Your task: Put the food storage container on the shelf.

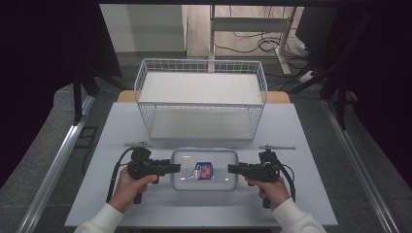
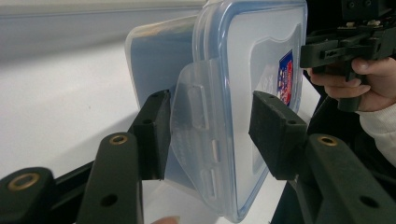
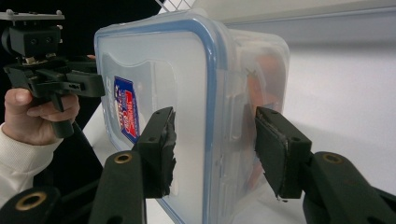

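Both grippers, left [image 1: 176, 168] and right [image 1: 232, 169], sit open astride the container's [image 1: 204, 183] end latches [image 2: 196, 116]; uneven closing could skew it sideways.

The right gripper [image 3: 212, 149] has its black fingers [image 3: 159, 149] apart, one on each side of a clear box's [image 3: 252, 93] blue-rimmed lid [image 3: 177, 93] edge. A blue-red label [image 3: 127, 114] sits on the lid. Beyond, a hand [image 3: 39, 116] holds the left gripper [image 3: 60, 81]. The box rests on a white bench [image 3: 341, 88].
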A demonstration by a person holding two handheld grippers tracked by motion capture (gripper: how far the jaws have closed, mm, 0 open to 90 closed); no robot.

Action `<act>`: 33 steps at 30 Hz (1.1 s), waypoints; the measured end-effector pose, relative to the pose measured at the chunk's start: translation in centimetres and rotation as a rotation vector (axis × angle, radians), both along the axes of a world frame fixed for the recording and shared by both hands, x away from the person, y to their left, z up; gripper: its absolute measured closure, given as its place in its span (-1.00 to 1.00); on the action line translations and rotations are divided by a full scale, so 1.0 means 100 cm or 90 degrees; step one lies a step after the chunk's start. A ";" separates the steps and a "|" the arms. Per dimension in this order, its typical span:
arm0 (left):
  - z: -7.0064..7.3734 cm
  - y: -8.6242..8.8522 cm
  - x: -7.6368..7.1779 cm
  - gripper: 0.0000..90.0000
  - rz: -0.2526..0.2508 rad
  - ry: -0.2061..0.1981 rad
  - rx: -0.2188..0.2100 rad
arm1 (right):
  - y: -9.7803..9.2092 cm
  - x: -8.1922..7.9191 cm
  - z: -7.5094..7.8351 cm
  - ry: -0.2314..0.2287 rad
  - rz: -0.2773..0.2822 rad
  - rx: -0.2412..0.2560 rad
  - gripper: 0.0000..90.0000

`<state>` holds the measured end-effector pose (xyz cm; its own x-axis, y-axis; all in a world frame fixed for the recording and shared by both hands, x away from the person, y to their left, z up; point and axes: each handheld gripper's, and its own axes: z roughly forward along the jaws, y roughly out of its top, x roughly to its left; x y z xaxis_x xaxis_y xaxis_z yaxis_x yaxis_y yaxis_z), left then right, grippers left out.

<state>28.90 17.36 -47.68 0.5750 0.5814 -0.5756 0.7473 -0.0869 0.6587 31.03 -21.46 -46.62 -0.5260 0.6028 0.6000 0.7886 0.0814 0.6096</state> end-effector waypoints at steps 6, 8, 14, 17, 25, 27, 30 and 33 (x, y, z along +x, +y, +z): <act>-0.001 0.004 0.011 0.10 0.003 -0.002 0.003 | 0.003 0.009 0.001 -0.007 0.005 -0.005 0.09; -0.001 0.006 0.016 0.10 0.003 -0.001 0.003 | 0.007 0.017 0.002 -0.013 0.008 -0.010 0.09; -0.005 0.013 0.040 0.10 0.013 0.011 -0.009 | 0.014 0.039 0.002 -0.023 0.012 -0.014 0.09; -0.007 0.016 0.054 0.10 0.016 0.012 -0.011 | 0.018 0.055 0.002 -0.028 0.014 -0.020 0.09; -0.007 0.026 0.083 0.10 0.020 0.000 -0.008 | 0.028 0.085 -0.001 -0.027 0.013 -0.014 0.09; -0.008 0.028 0.090 0.10 0.020 -0.004 -0.006 | 0.031 0.090 -0.002 -0.029 0.011 -0.014 0.09; -0.009 0.029 0.098 0.10 0.021 -0.011 -0.003 | 0.032 0.098 -0.004 -0.035 0.008 -0.013 0.08; -0.011 0.027 0.103 0.10 0.023 -0.013 -0.003 | 0.032 0.106 -0.007 -0.038 0.002 -0.012 0.07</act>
<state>39.23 20.07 -48.79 0.5650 0.5995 -0.5669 0.7363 -0.0563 0.6743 41.64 -18.26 -47.28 -0.5620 0.6124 0.5560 0.7509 0.0958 0.6534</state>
